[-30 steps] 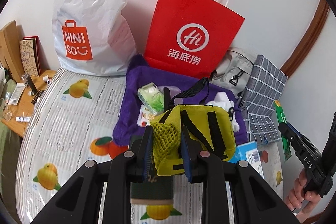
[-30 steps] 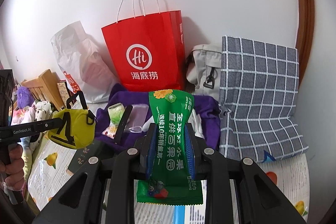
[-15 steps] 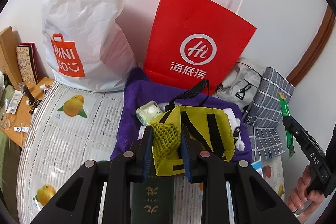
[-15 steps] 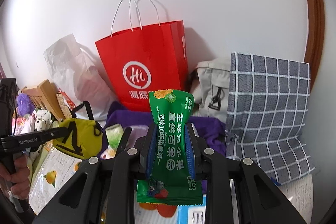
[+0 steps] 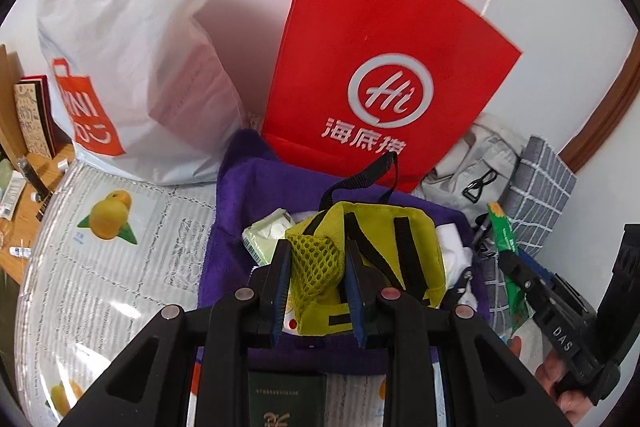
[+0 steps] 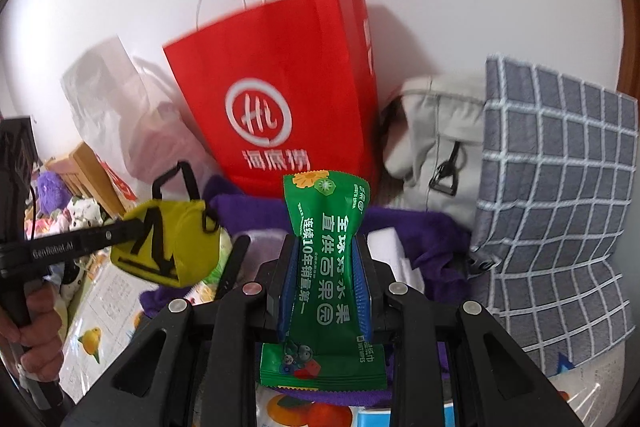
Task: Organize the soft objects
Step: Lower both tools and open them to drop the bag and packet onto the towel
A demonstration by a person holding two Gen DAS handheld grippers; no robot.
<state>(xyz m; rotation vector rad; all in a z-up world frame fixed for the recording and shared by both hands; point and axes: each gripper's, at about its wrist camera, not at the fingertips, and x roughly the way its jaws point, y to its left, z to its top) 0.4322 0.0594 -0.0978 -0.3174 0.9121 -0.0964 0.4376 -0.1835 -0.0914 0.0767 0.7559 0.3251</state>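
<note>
1. The left gripper [image 5: 316, 283] pinches the mesh pocket of a yellow-green pouch [image 5: 372, 259], its blue pads pressed against the netting on both sides.
2. The pouch hangs off the surface, above a purple towel [image 5: 240, 195], with its black strap looping up at the far side.
3. In the right wrist view the same pouch [image 6: 176, 243] appears at the left, held on the tip of the left gripper.
4. The right gripper [image 6: 326, 283] clamps a green wet-wipes packet [image 6: 326, 267] at its middle, so the packet is squeezed narrow there and stands upright between the pads.
5. In the left wrist view this packet [image 5: 506, 247] shows at the right edge, held up by the right gripper near the grey checked bag [image 5: 548, 187].
6. A red paper bag [image 5: 384, 67] with white handles stands at the far side against the wall, touching the towel's far edge.
7. A white plastic shopping bag [image 5: 132, 39] stands just left of the red bag.
8. A beige bag [image 6: 440, 131] sits between the red bag and the checked bag.
9. A small pale green packet [image 5: 266, 235] lies on the towel, just left of the pouch.
10. A dark green booklet [image 5: 286, 399] lies on the fruit-printed sheet [image 5: 100, 267], near, below the left gripper.
</note>
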